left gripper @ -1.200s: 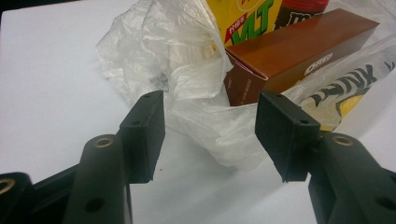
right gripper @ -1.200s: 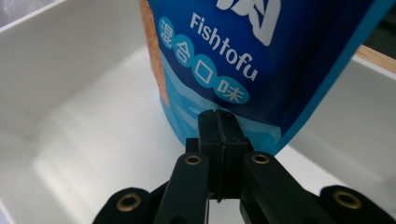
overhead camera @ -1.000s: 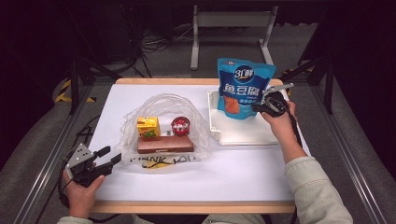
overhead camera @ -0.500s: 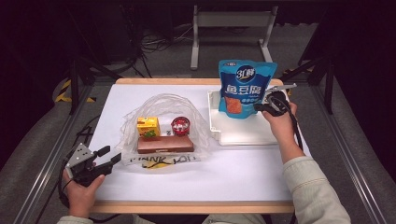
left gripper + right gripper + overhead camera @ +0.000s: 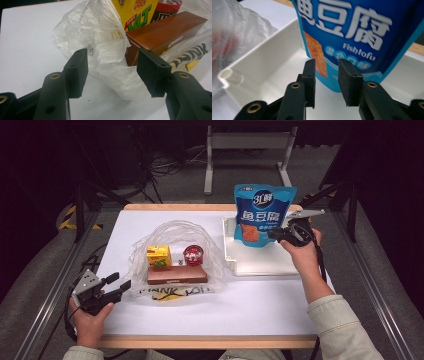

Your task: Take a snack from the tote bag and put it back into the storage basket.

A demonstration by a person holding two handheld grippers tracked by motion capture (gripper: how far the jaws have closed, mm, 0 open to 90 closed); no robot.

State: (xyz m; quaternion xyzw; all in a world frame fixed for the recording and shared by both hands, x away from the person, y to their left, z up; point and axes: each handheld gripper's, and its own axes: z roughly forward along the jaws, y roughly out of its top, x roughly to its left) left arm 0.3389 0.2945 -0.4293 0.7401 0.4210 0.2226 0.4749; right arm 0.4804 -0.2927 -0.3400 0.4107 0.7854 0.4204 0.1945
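Blue pouch (image 5: 352,37) cut off at top and right edges in right gripper view; base not seen behind the jaws. Plastic bag (image 5: 234,32) at left there blurred, red thing inside not identifiable. Yellow carton (image 5: 135,12) and red tub (image 5: 167,10) cropped at top edge in left gripper view. Small item between carton and tub in high view too small to tell.

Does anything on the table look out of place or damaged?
Nothing is damaged or spilled. The blue pouch stands upright in the white tray. The clear plastic bag is crumpled around the snacks.
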